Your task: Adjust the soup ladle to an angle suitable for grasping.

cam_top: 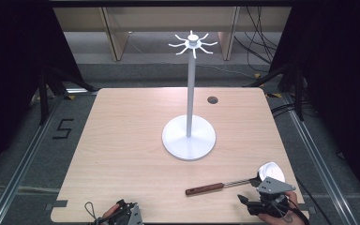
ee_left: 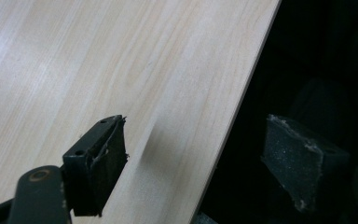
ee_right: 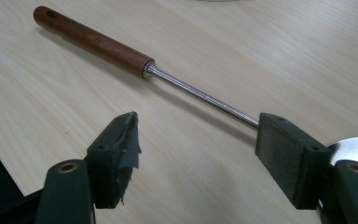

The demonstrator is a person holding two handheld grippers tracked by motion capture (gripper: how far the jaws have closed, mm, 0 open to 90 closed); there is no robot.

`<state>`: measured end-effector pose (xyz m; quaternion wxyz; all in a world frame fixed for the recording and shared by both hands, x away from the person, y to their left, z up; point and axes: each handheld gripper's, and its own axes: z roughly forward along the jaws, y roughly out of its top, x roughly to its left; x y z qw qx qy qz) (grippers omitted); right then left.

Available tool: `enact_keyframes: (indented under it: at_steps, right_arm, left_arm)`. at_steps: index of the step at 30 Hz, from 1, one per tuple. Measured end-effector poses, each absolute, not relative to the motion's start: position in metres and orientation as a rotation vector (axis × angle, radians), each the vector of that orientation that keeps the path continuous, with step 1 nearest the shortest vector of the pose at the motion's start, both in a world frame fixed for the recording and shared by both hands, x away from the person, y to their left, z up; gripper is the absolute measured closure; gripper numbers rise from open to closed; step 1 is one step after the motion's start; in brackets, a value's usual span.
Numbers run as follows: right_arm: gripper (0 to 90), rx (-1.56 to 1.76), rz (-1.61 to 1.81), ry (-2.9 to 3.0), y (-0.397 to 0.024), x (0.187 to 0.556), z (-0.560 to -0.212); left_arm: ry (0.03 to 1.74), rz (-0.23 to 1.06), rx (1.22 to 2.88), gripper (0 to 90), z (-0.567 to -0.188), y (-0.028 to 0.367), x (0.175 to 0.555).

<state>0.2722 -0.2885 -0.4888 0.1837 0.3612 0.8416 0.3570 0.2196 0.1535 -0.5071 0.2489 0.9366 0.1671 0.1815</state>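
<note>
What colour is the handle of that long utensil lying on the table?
Reddish-brown wood, joined to a shiny metal shaft. The handle shows best in the right gripper view.

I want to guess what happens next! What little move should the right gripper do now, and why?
Probably ease the right gripper forward and down until its jaws sit either side of the ladle's metal shaft, then close. Its jaws are open and empty, and the ladle lies flat on the table just ahead of them, the shaft passing near one jaw. The left gripper is open too, over the table's edge.
</note>
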Motion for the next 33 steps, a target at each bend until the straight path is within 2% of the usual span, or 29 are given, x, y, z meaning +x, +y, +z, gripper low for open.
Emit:
enact_keyframes:
  at_steps: [18,33]
  right_arm:
    - [30.9,1.025,1.063,2.439,-0.283,0.274,-0.487]
    - [29.4,0.876,1.02,2.574,-0.251,0.292,-0.475]
  left_arm:
    - [0.462,0.495,2.552,20.7,-0.507,0.154,0.219]
    - [0.465,0.497,2.557,20.6,-0.507,0.154,0.22]
